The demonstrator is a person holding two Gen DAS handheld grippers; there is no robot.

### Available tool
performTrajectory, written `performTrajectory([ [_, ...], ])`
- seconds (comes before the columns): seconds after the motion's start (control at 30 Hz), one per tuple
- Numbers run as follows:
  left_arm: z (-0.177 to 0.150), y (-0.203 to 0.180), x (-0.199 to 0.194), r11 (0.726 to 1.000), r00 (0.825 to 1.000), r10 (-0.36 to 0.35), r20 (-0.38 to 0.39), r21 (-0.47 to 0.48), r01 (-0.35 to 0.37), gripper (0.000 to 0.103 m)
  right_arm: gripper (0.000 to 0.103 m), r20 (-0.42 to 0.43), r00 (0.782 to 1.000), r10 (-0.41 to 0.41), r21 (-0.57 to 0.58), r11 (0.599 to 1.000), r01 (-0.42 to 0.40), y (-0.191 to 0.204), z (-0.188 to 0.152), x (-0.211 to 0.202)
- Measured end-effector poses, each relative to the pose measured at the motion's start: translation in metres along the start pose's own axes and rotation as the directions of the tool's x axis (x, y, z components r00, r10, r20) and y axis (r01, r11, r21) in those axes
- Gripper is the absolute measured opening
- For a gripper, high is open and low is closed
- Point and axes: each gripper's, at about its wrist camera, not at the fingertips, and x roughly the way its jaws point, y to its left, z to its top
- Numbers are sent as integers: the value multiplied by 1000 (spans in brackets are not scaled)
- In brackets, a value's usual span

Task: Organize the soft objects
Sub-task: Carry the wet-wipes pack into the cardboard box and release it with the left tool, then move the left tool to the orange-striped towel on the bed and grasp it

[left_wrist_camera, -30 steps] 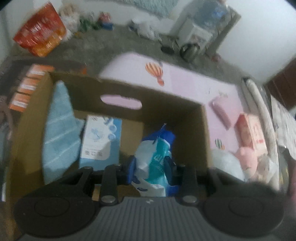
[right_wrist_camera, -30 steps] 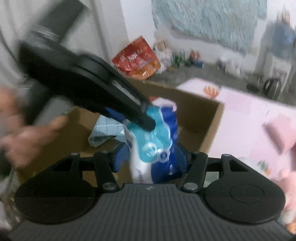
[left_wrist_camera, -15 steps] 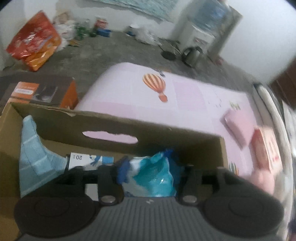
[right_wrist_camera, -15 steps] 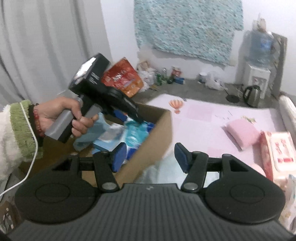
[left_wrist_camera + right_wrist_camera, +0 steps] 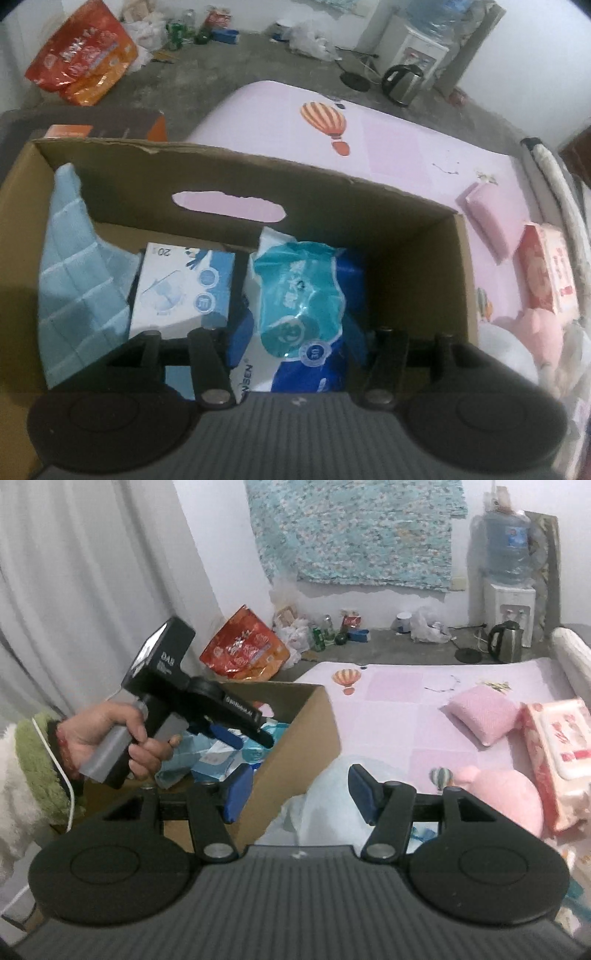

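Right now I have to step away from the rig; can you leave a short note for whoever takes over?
Left gripper: over the cardboard box, jaws opening, blue tissue pack between them, not gripped.
Right gripper: open, empty, pointing toward the pink mat.
In the box: tissue pack, blue towel, white-and-blue packet.
Left on the mat: pink sponge, wipes pack, pink plush, white bag.

A pink mat [image 5: 399, 716] printed with hot-air balloons covers the floor, carrying the cardboard box [image 5: 306, 738], a pink cushion [image 5: 484, 712], a wet-wipes pack [image 5: 561, 746], and a pink plush [image 5: 506, 794] beside a white bag [image 5: 328, 797].
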Motion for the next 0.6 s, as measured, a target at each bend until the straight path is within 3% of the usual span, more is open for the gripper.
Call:
performTrajectory([
  [0.27, -20, -4, -52, 999, 991, 38, 128, -25, -35, 83, 67, 61, 991, -120, 100, 988, 114, -57, -28, -63],
  [0.43, -38, -14, -104, 999, 975, 25, 220, -24, -20, 86, 67, 73, 981, -177, 216, 963, 158, -98, -61, -95],
  [0.6, -59, -44, -151, 999, 951, -20, 309, 52, 4, 90, 67, 75, 974, -214, 294, 938, 184, -124, -100, -117],
])
